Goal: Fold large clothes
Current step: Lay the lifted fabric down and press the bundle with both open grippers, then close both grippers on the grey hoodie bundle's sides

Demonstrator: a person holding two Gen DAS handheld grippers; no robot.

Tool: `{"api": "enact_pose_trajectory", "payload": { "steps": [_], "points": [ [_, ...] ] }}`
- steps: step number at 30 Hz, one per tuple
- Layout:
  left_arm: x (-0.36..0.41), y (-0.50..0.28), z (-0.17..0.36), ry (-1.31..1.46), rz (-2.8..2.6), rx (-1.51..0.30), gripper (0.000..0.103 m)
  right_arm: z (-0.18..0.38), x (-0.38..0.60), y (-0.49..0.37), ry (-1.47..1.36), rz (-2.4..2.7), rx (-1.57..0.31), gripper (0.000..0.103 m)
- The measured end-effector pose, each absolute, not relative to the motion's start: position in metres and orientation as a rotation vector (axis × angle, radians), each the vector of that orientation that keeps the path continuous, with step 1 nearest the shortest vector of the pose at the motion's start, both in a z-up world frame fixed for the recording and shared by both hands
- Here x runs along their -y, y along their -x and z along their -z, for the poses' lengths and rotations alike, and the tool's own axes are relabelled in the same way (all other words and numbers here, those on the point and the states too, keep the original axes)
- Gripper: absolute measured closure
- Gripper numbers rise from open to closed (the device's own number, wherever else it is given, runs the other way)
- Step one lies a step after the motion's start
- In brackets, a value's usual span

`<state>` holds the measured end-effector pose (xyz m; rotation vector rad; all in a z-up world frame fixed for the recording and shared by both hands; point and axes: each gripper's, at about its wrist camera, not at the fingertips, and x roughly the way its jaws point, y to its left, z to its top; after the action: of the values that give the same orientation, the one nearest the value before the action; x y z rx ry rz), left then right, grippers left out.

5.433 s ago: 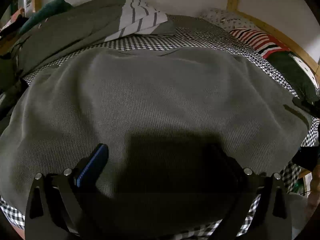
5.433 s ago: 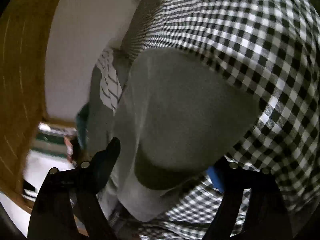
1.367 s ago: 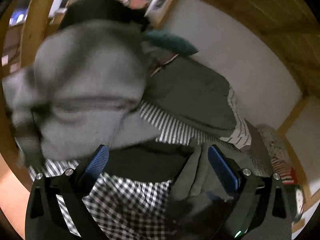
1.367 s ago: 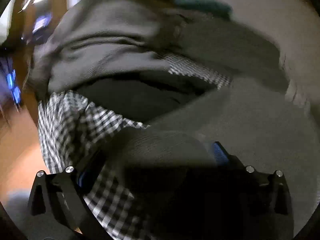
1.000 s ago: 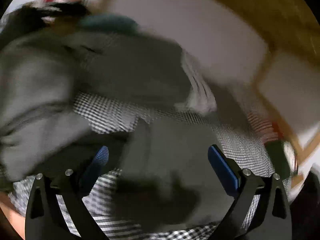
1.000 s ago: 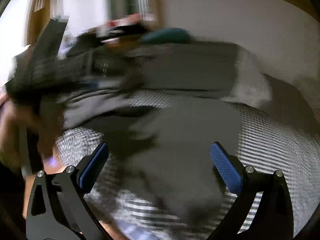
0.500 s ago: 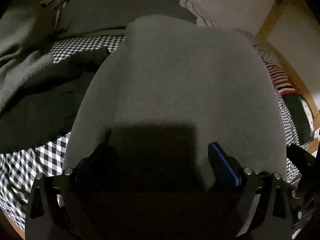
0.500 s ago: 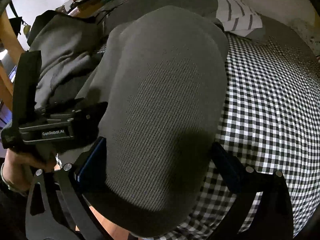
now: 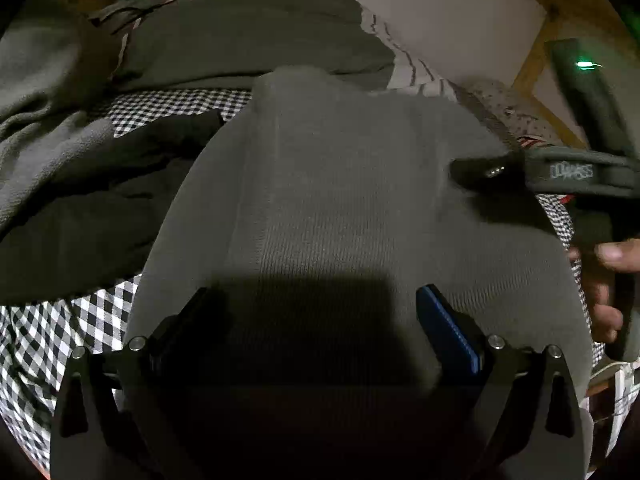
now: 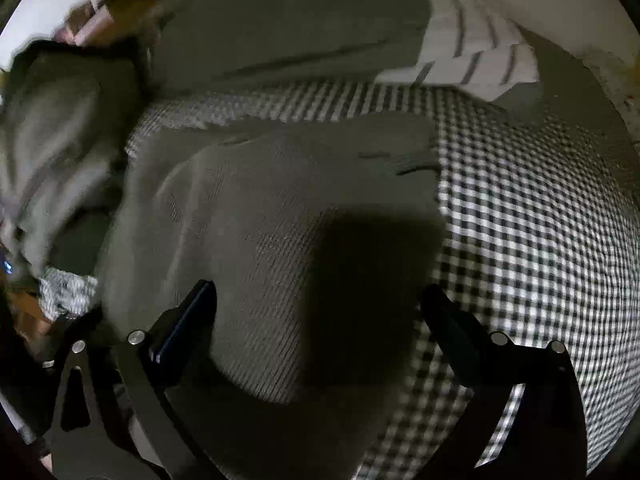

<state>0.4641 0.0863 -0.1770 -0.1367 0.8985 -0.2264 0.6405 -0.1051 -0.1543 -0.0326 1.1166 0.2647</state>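
A bed under a black-and-white checked sheet (image 10: 532, 240) takes up most of both views, its pattern smeared by motion in the right wrist view. Over it lies the grey knit sweater (image 9: 352, 208), folded into a long panel that fills the centre of the left wrist view and the middle and lower left of the right wrist view (image 10: 280, 208); its near edge is lost in the shadow at the bottom of each frame. At upper left a heap of other clothes (image 9: 60, 128), grey and near-black, is too dim and blurred to sort into pieces. A dark grey blanket (image 9: 248, 36) crosses the top, with a white striped cloth (image 10: 476, 52) at upper right. The left claw (image 9: 316, 320) stands wide over the sweater, gripping nothing. The right claw (image 10: 320, 312) is also spread wide, its left finger above knit, its right above checks. In the left view its body (image 9: 576, 172) enters at right, cut off by the frame, with a hand (image 9: 604, 280) partly seen.
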Motion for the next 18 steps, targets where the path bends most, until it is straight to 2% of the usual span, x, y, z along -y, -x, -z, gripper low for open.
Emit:
{"api": "enact_pose_trajectory", "payload": {
  "steps": [2,5,9,12,18],
  "points": [
    [-0.086,-0.464,0.179,0.141,0.210,-0.882,0.004,0.162,0.105,-0.642,0.010,-0.270,-1.101,0.003],
    [-0.085,-0.466,0.174,0.142,0.225,-0.906,0.004,0.140,0.117,-0.629,-0.040,-0.251,-1.097,0.003],
    [-0.087,-0.468,0.175,0.147,0.238,-0.908,0.004,0.106,0.123,-0.563,-0.072,-0.346,-1.052,0.003],
    [-0.085,-0.466,0.175,0.138,0.227,-0.909,0.004,0.135,0.114,-0.534,-0.002,-0.331,-1.125,0.003],
    [-0.084,-0.467,0.177,0.123,0.221,-0.931,0.004,0.153,0.123,-0.529,-0.106,-0.372,-1.109,0.003]
  ]
}}
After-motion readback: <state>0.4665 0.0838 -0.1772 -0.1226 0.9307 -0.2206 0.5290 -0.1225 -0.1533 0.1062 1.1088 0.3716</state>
